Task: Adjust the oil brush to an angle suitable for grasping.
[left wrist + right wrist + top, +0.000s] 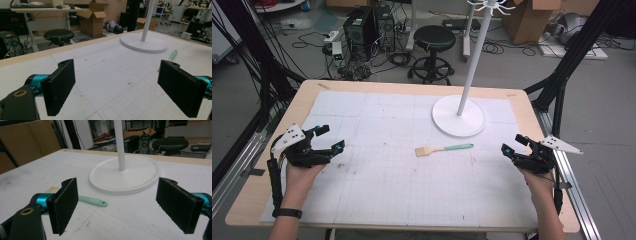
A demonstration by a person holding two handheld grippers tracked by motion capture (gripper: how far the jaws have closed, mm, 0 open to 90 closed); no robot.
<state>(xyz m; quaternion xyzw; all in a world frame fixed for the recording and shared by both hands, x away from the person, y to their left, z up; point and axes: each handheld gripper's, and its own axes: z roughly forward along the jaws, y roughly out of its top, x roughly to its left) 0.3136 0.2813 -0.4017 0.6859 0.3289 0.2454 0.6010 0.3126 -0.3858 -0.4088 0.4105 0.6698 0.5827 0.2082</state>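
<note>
A wooden bench (307,97) under a gridded white mat carries a flat-bristled brush (443,148) with a mint plastic handle, lying midway between our grippers, near a round white stand base (459,118). We hold the left gripper (328,137) and right gripper (513,143) with jaws apart and empty; the gripper views reveal their ribbed black pads (59,86).

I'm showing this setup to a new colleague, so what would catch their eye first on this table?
Probably the tall white stand, its round base sitting toward the far right of the table. Next, the small brush with a mint-green handle, lying alone near the middle just in front of that base. The left gripper and right gripper sit at the side edges, both open and holding nothing.
</note>
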